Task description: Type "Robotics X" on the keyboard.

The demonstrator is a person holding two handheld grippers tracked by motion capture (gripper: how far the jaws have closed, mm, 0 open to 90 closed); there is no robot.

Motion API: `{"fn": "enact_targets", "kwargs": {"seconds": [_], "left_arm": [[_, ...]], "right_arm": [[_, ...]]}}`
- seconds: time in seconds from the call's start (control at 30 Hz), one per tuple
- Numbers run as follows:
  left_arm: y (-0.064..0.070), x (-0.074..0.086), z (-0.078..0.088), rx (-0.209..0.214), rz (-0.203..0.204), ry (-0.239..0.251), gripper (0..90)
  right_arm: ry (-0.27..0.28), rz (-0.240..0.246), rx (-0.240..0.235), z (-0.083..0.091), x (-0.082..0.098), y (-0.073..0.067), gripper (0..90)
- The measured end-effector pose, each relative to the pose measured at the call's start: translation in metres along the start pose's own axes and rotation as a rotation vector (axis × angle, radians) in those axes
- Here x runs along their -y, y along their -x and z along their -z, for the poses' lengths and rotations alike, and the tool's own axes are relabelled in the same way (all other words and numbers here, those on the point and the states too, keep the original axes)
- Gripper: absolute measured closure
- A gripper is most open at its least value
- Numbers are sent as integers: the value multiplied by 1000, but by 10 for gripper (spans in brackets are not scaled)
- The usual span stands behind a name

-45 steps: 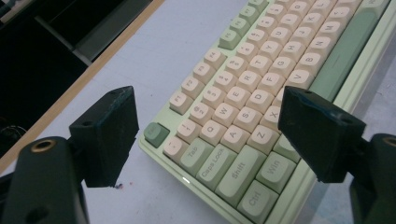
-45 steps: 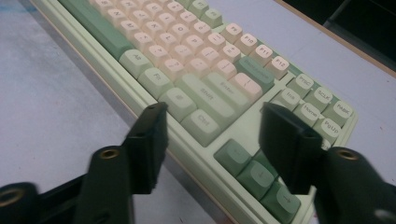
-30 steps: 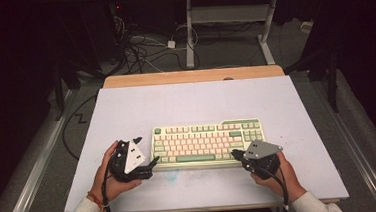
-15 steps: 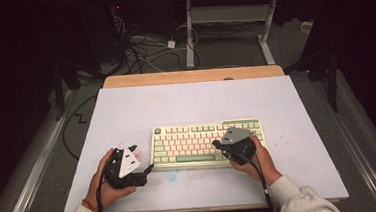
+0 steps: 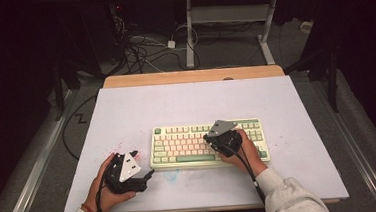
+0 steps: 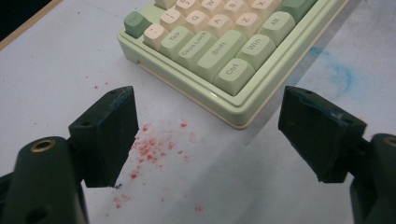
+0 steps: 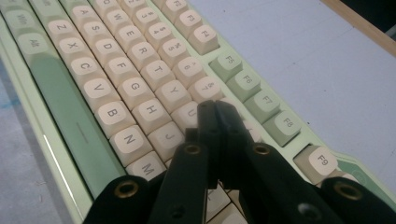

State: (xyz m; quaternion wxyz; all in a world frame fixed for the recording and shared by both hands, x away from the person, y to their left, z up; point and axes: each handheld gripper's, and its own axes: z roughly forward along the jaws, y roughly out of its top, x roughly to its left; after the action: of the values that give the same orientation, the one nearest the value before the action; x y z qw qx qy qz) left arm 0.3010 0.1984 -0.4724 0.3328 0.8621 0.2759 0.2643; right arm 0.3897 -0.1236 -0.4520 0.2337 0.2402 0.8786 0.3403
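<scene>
Over the keyboard (image 5: 206, 144) now, the right gripper (image 7: 215, 108) has moved inward, jaws closed, empty

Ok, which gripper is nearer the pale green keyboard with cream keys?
Right. The right gripper is over the pale green keyboard with cream keys, fingers shut above the middle letter keys. The left gripper sits off its left end, open over the table.

My white table sheet (image 5: 126, 115) is lit evenly from above and the room behind is near black. Up close, my black jaws go soft; the pale green keyboard (image 6: 224, 70) casts a faint shadow.
</scene>
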Motion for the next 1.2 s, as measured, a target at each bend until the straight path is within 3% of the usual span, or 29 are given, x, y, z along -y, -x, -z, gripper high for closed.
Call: {"fn": "enact_targets", "kwargs": {"seconds": [0.43,1.0,1.1,1.2], "left_arm": [[2,-1,-1,3,-6,-6,189],[2,0,-3,9,-13,-20,189],[2,0,-3,10,-15,-22,189],[2,0,-2,12,-15,-21,189]], "right_arm": [[-19,-11,9,-7,1,3,895],[-33,12,23,-10,0,-2,898],[-61,15,13,-9,-3,-3,893],[-33,3,11,-7,-2,-2,885]]}}
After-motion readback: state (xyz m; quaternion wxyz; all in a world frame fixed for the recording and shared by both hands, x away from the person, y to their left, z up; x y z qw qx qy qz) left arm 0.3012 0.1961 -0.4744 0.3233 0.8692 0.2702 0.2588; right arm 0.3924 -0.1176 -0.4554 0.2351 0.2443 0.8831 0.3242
